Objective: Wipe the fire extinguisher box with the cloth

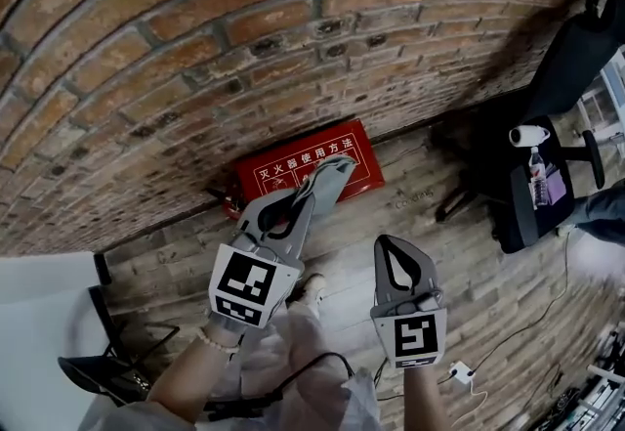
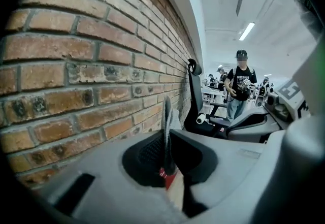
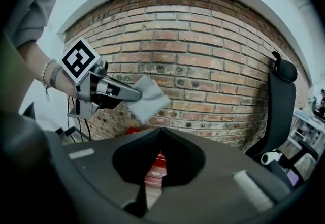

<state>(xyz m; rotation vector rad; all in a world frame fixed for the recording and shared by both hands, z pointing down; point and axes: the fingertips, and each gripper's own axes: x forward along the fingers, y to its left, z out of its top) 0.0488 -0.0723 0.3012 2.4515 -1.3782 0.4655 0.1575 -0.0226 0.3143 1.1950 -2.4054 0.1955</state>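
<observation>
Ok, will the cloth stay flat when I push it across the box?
Likely light: the cloth is a thin sheet. It juts out flat from the left gripper, so probably some body. Pinched at one edge, it may fold anyway.

Your cloth (image 3: 148,98) is a small grey square, pinched by one edge in your left gripper (image 3: 133,96) and held up in front of the wall. The box (image 1: 269,173) is red with white print. It lies on the floor against the wall's foot, below the cloth and clear of it.

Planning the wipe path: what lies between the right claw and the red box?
Only bare wood floor between right claw and red box, seen in the head view.
</observation>
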